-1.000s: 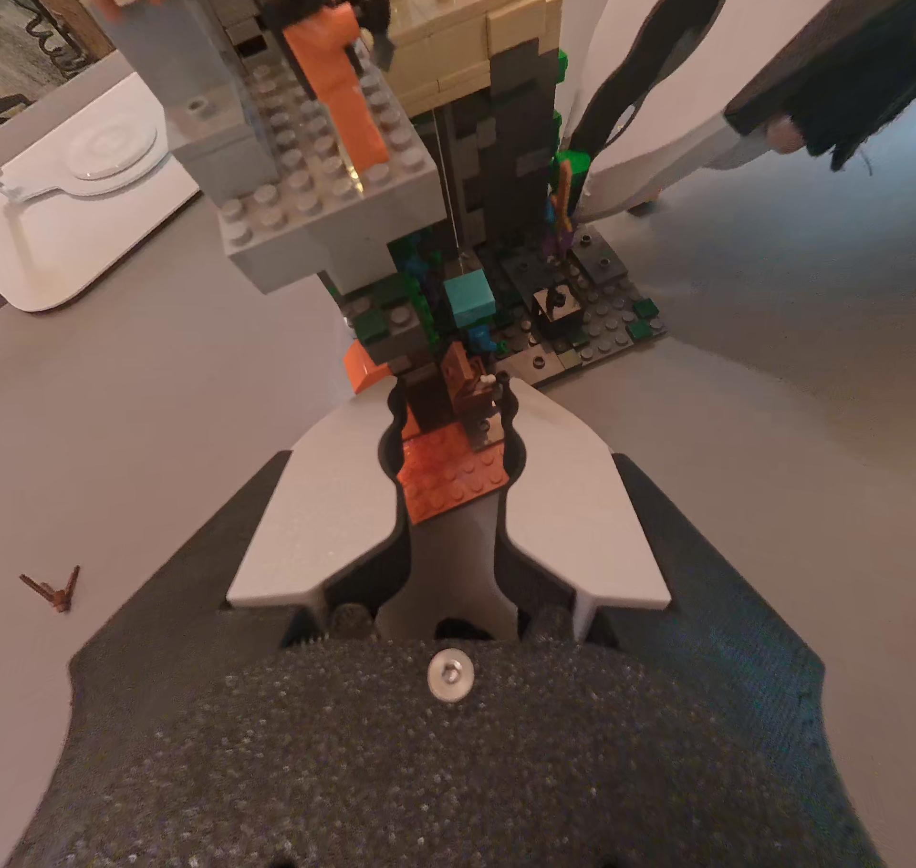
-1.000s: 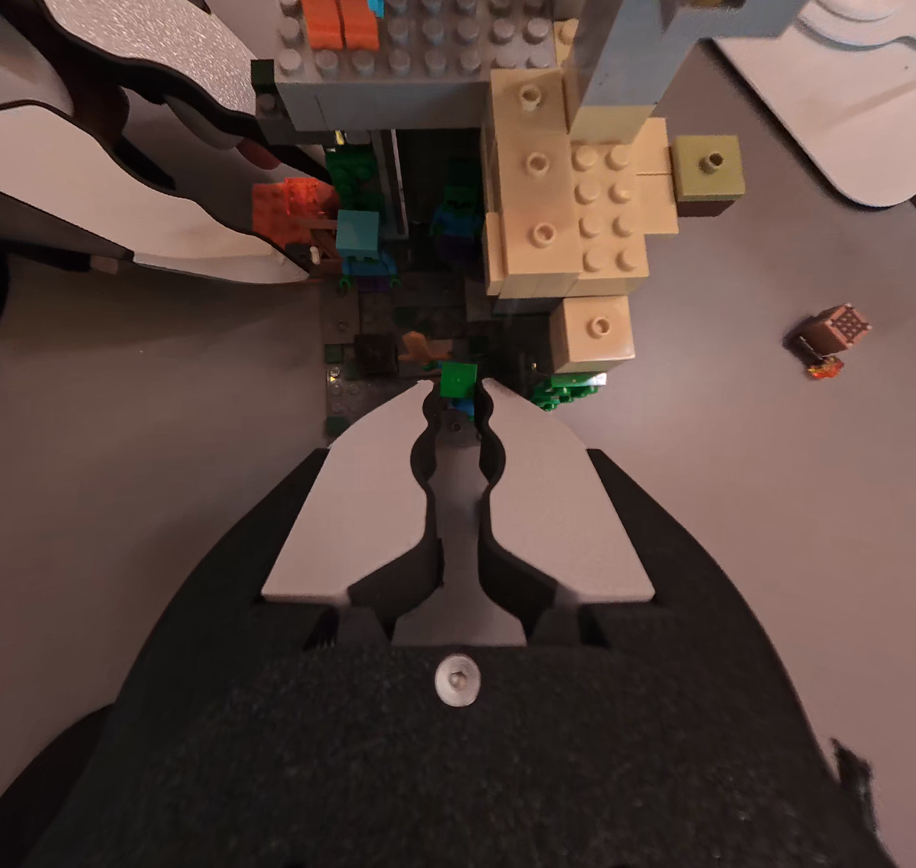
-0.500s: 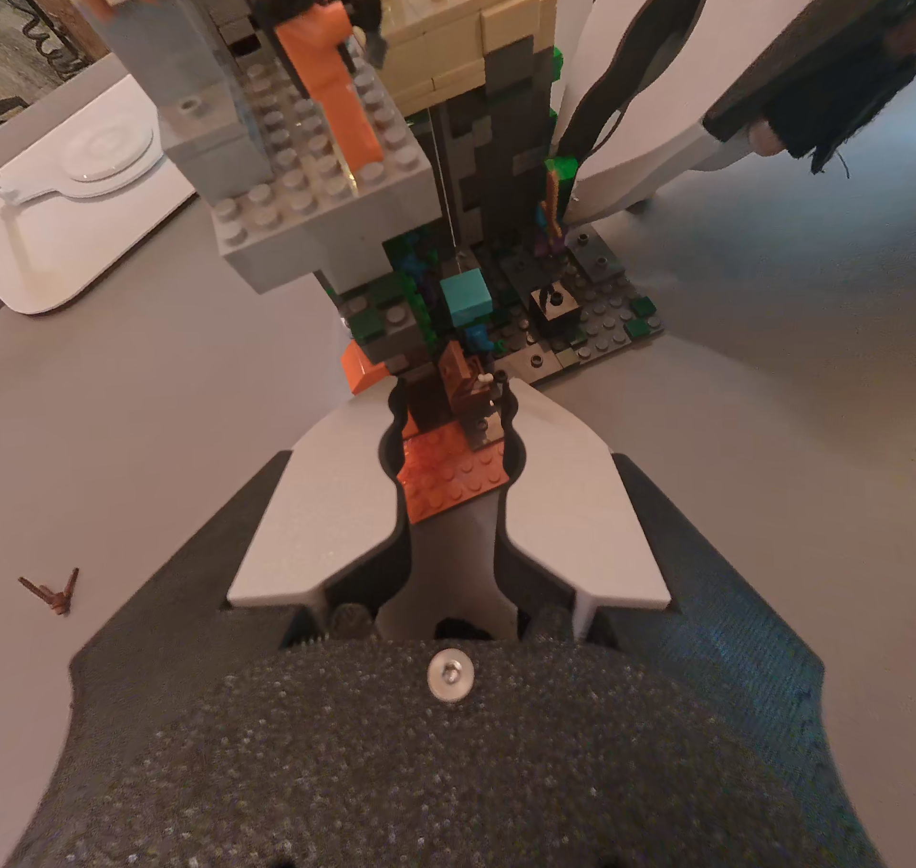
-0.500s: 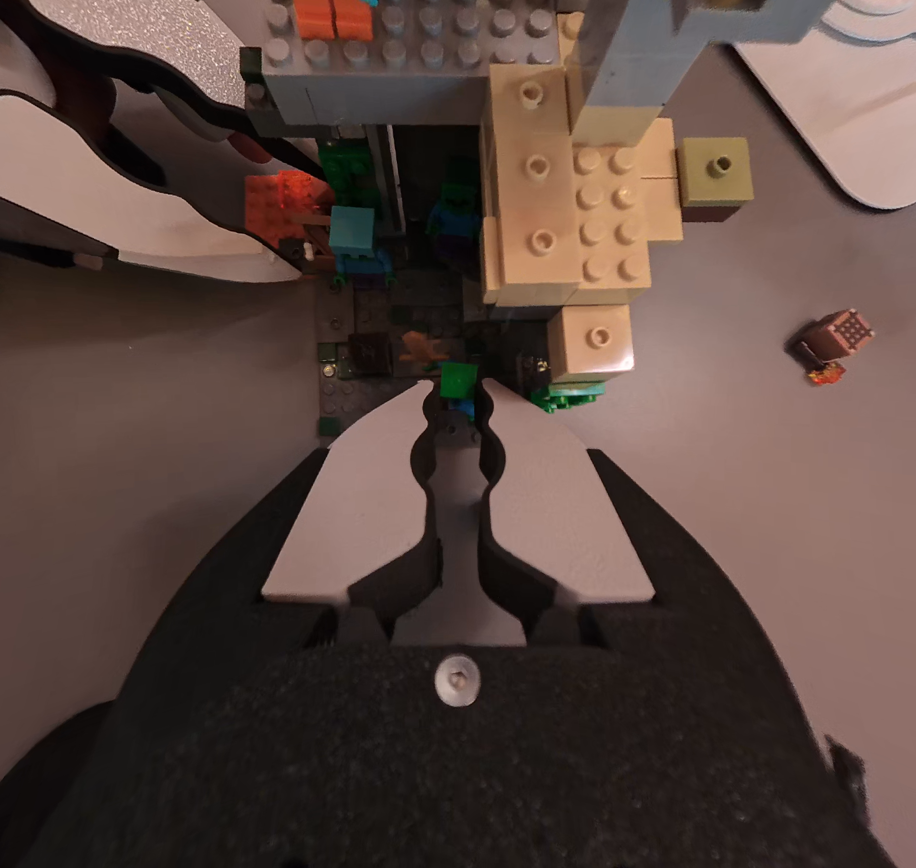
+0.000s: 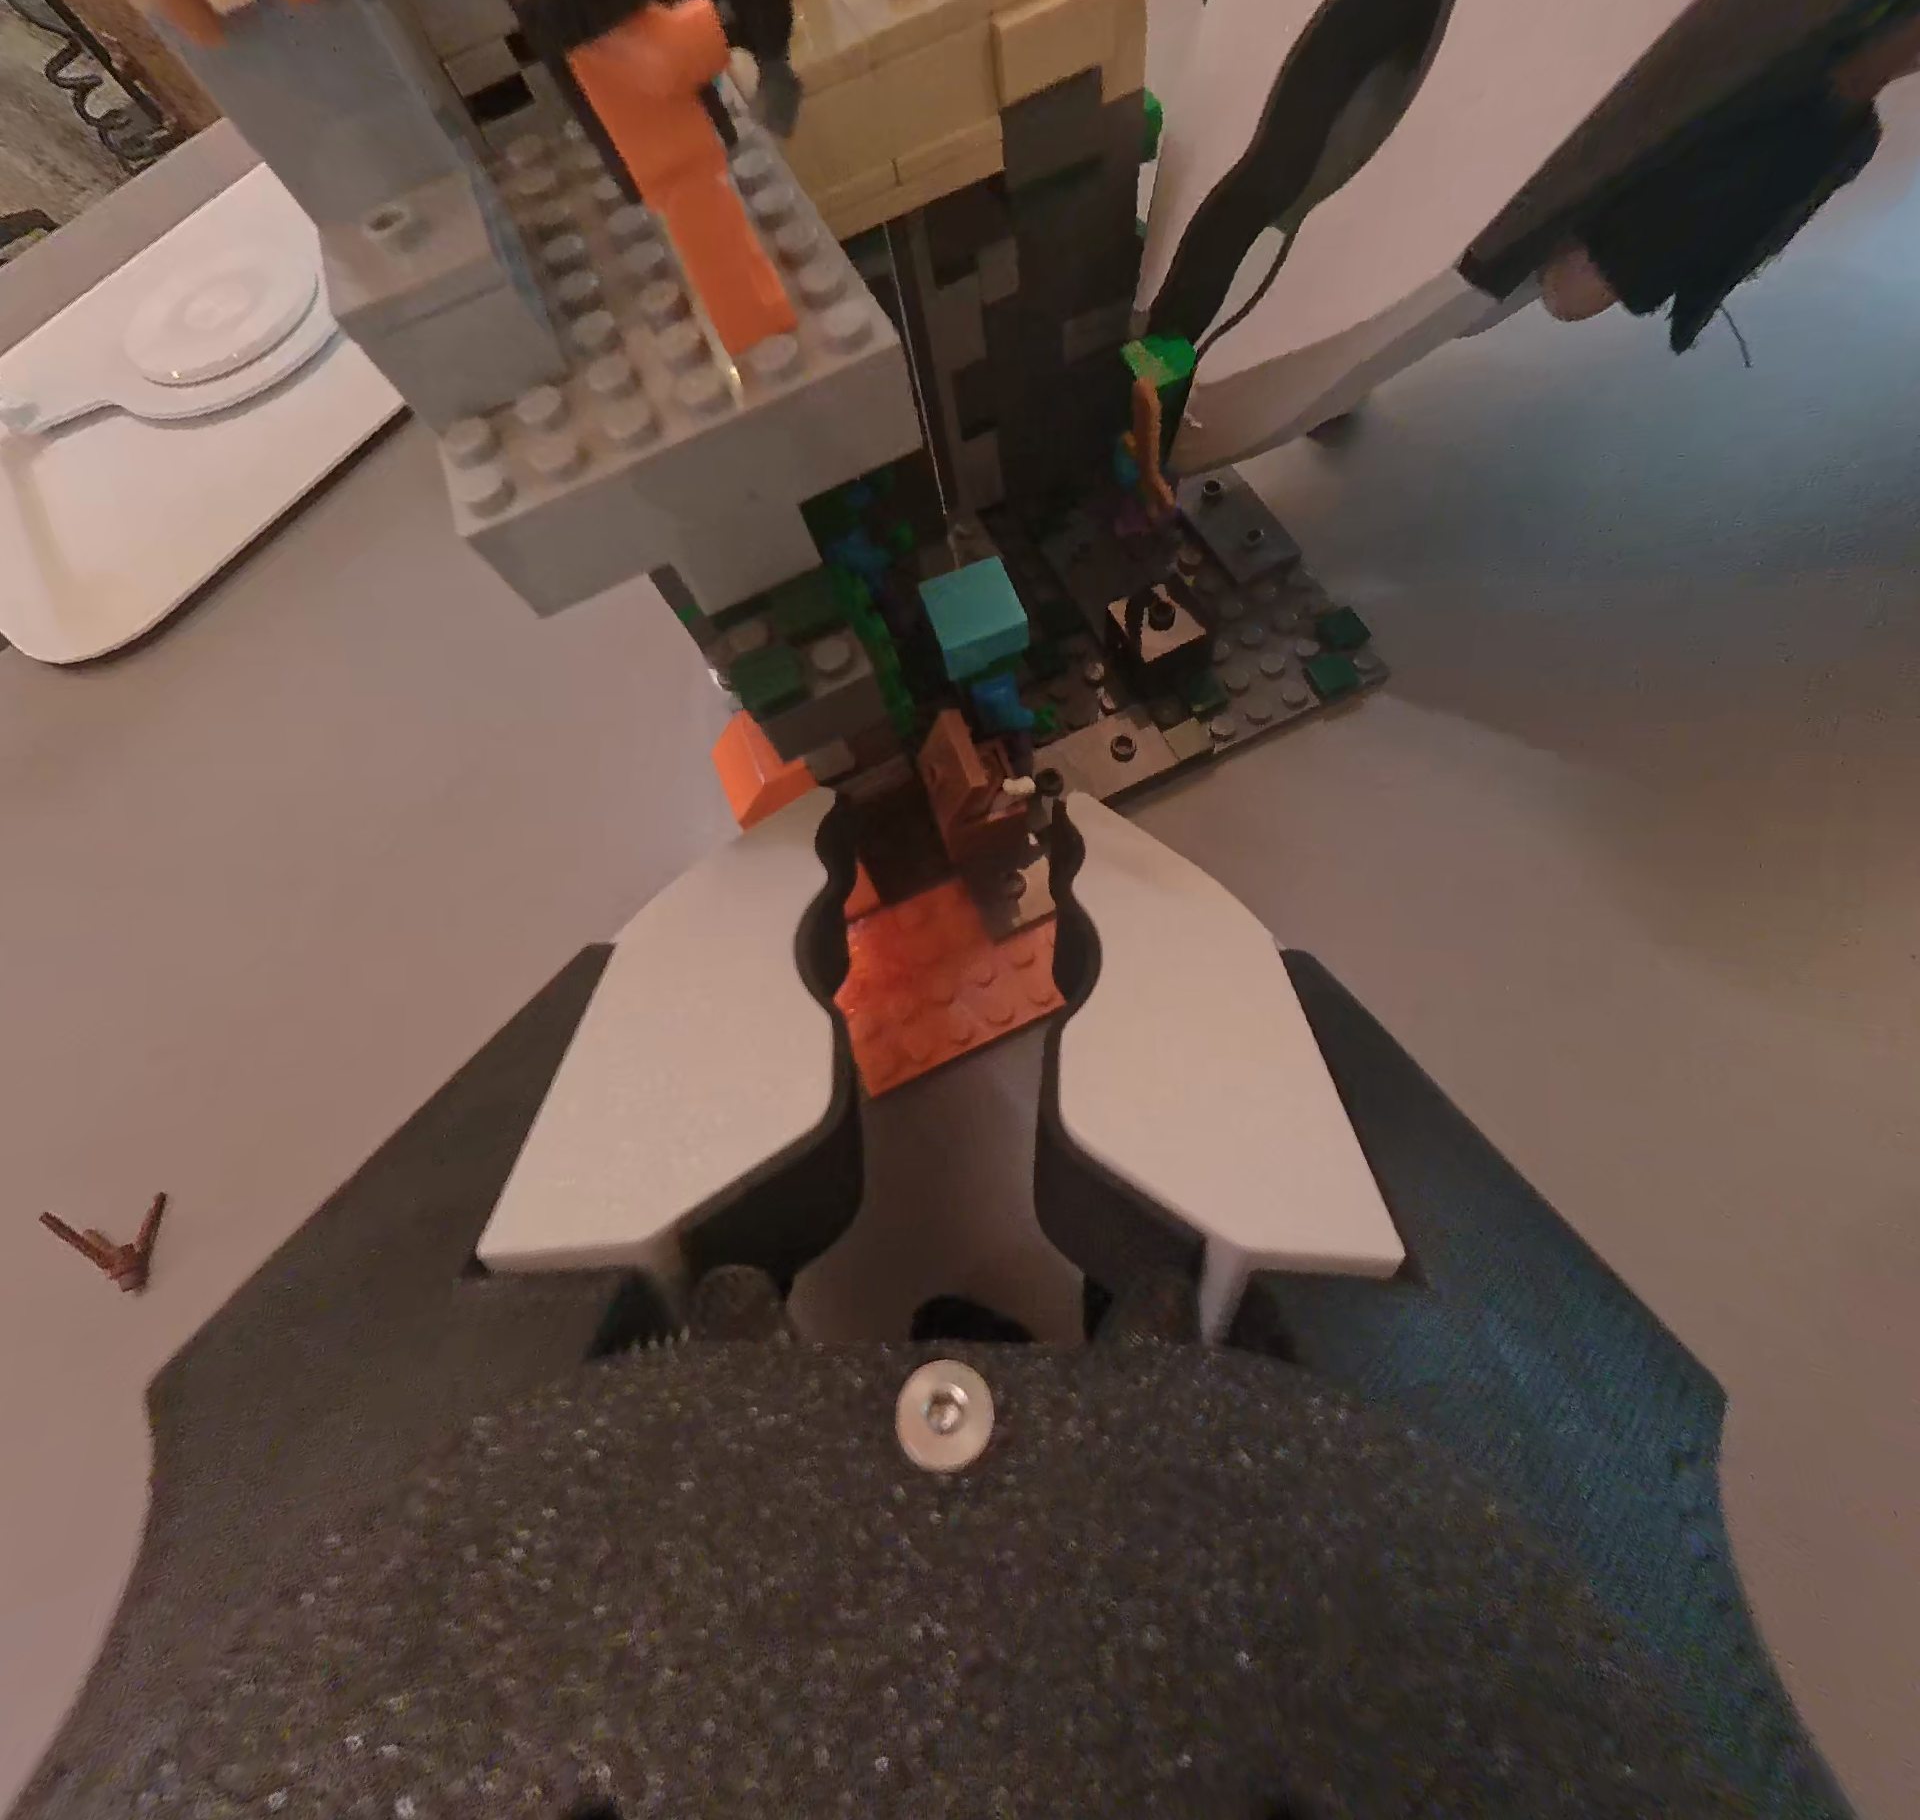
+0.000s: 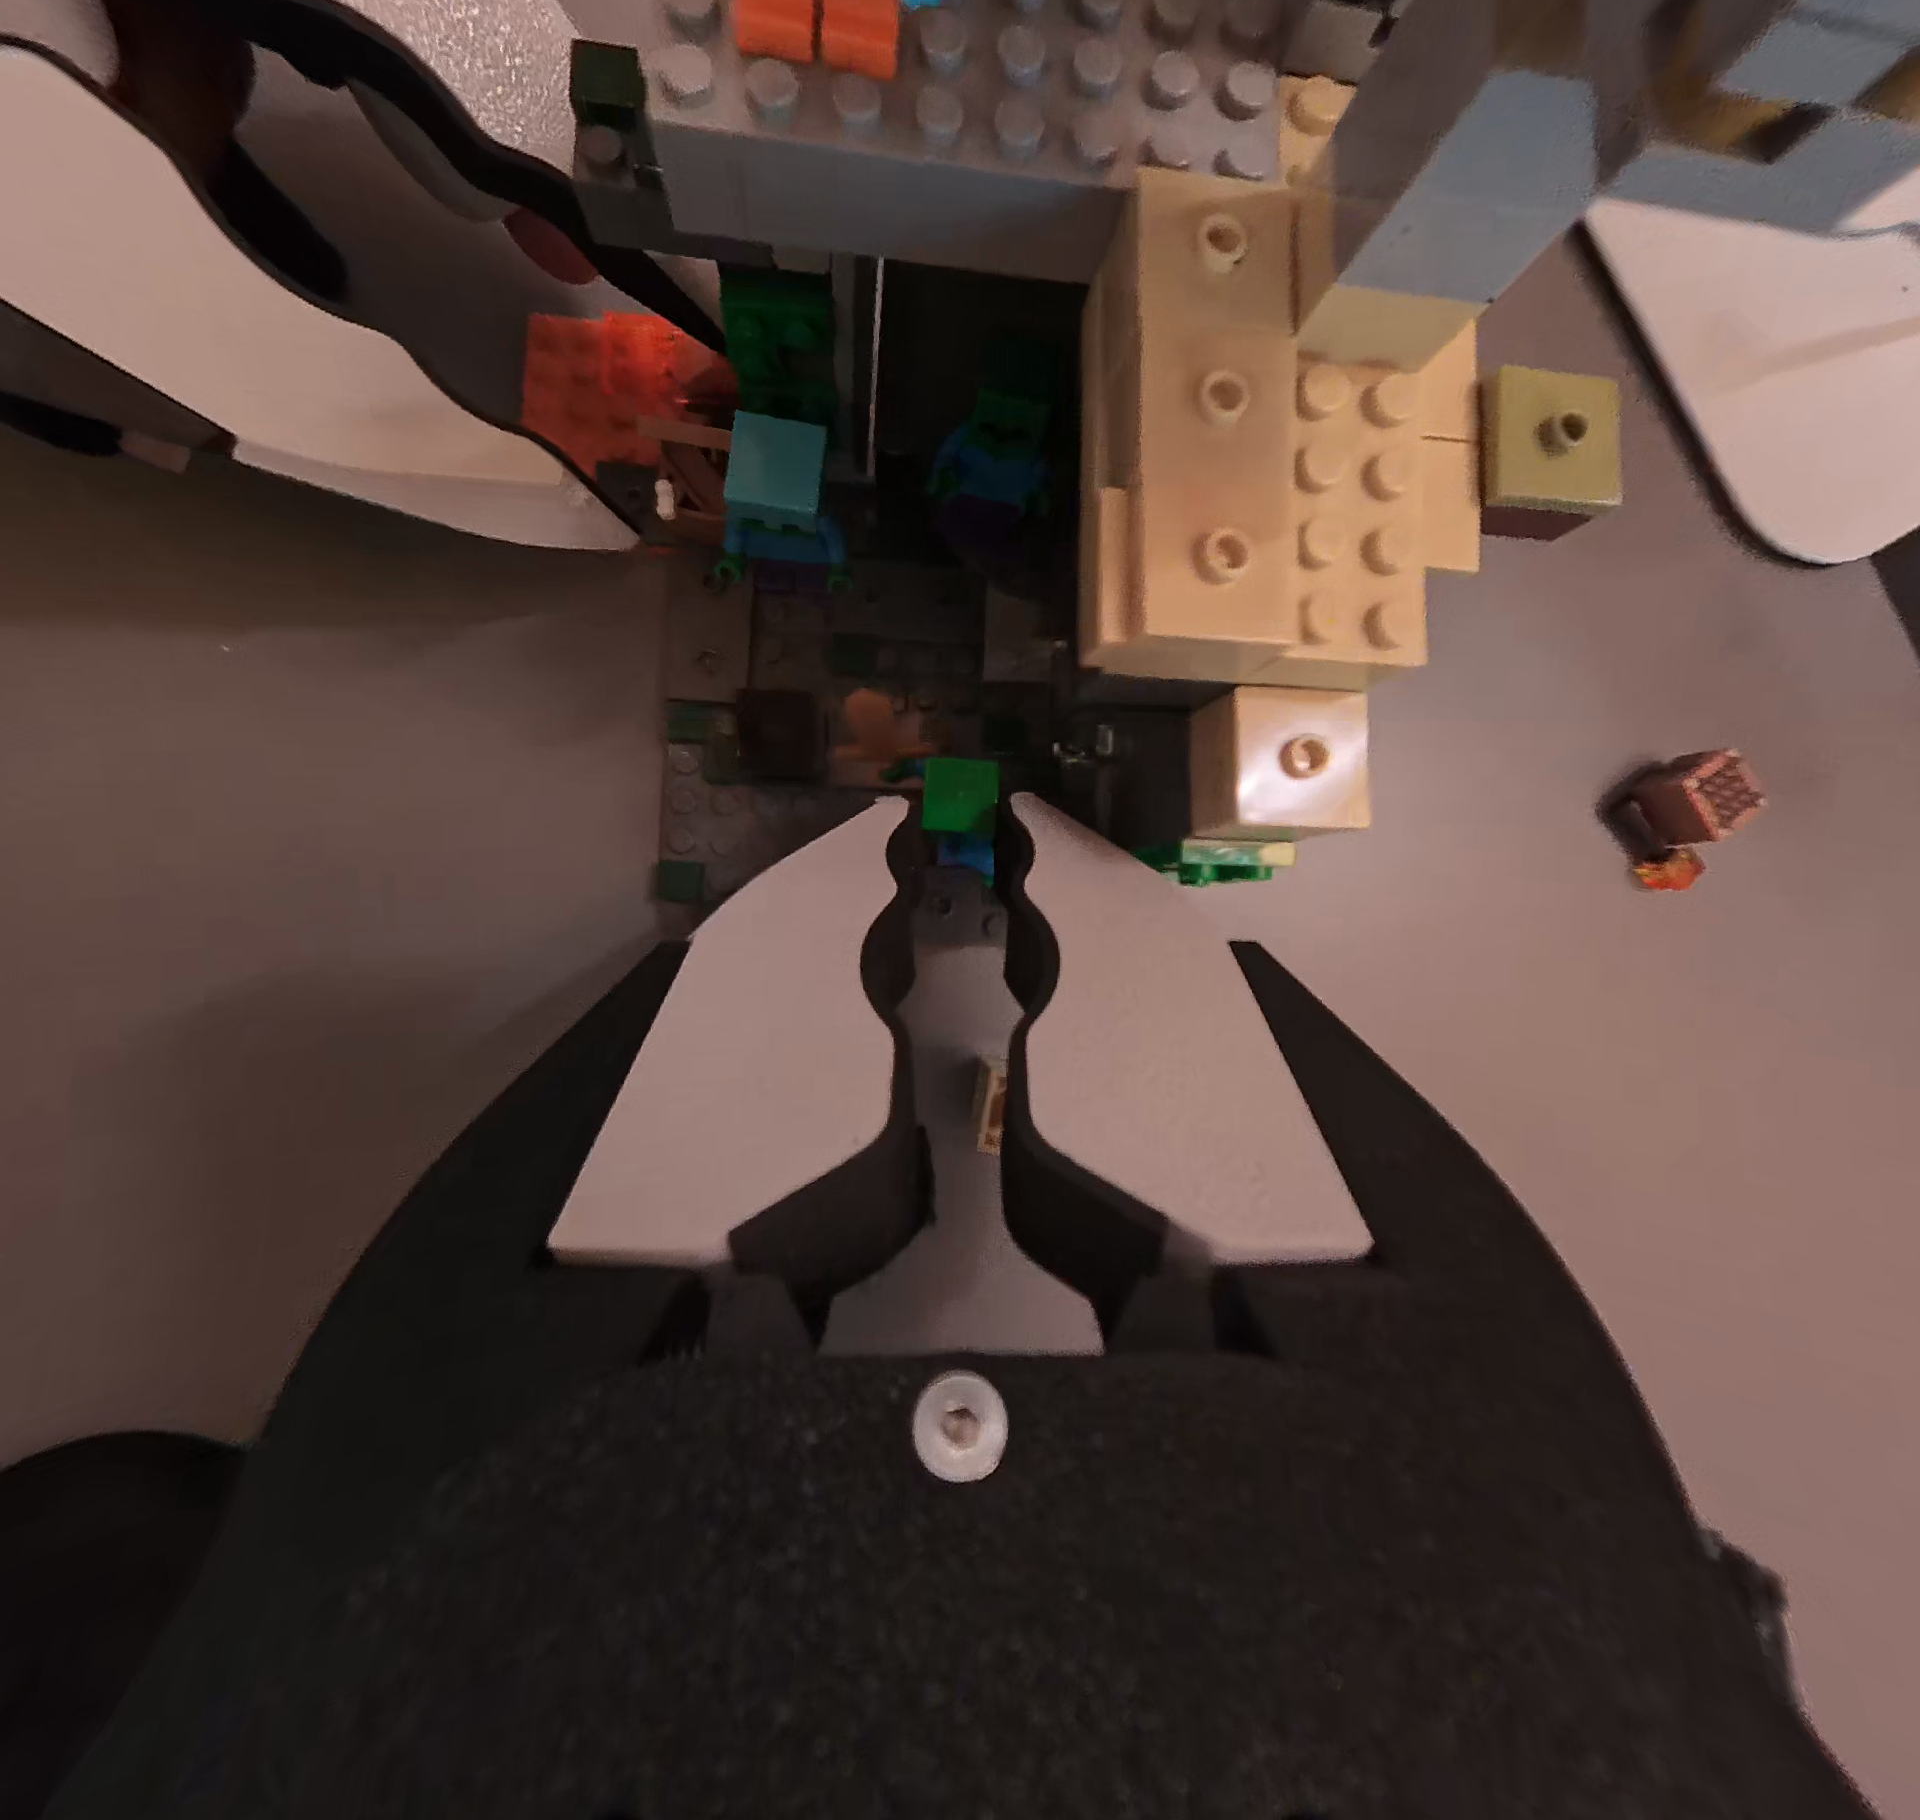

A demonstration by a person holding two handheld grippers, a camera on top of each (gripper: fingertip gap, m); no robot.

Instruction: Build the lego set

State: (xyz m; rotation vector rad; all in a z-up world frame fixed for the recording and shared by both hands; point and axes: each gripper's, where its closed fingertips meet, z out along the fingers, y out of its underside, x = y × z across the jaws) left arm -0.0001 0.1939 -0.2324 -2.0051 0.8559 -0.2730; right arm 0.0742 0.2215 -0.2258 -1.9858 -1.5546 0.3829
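Note:
The tall lego build (image 5: pixel 790 399) of grey, tan and dark bricks stands on a dark studded baseplate (image 5: pixel 1262 674). My left gripper (image 5: pixel 945 825) is shut on the build's orange plate (image 5: pixel 940 991) at its near corner. My right gripper (image 6: pixel 958 812) is shut on a small green-headed figure (image 6: pixel 961 794) and holds it over the baseplate's (image 6: pixel 696 814) near edge. In the left wrist view the right gripper (image 5: pixel 1179 388) comes in from the upper right, with the figure (image 5: pixel 1155 368) just above the plate. A teal-headed figure (image 5: pixel 971 617) stands inside the build.
A white board (image 5: pixel 156 440) lies on the grey table left of the build; it also shows in the right wrist view (image 6: pixel 1766 388). A small brown piece (image 5: pixel 109 1251) lies at the left. A small brown block (image 6: pixel 1688 799) lies to the right. A tiny tan piece (image 6: pixel 992 1105) shows between my right fingers. My hands' fingertips stand some 9 centimeters from each other.
My right gripper has moved closer to the build with the green-headed figure, lowering it toward the baseplate. The left gripper keeps its hold on the orange plate.

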